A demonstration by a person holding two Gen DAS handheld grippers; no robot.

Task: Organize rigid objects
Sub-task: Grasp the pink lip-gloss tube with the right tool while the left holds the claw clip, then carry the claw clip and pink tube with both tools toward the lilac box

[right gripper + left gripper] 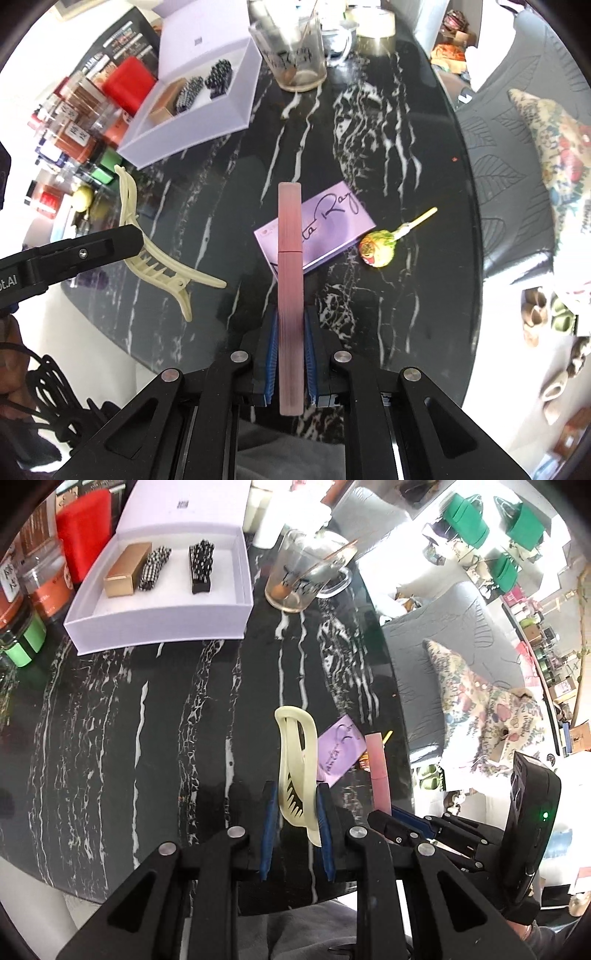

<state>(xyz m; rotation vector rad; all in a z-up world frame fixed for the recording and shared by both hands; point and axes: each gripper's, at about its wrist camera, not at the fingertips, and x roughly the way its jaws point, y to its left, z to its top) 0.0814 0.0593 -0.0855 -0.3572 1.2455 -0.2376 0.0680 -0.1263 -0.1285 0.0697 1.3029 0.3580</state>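
My left gripper [295, 805] is shut on a cream hair claw clip [297, 760], held above the black marble table [147, 720]; the clip also shows in the right wrist view [155, 254]. My right gripper [290, 332] is shut on a pink tube [290, 280], which points forward over a lilac card [325, 221]. The tube also shows in the left wrist view [378, 771]. An open white box [162, 587] at the far left holds a gold box [127, 570] and two black-and-white patterned items [201, 566].
A glass measuring cup [299, 576] stands right of the white box. A lollipop [378, 247] lies right of the lilac card. Jars and a red box [85, 531] crowd the far left edge. A grey sofa with a floral cushion [480, 701] lies beyond the table's right edge.
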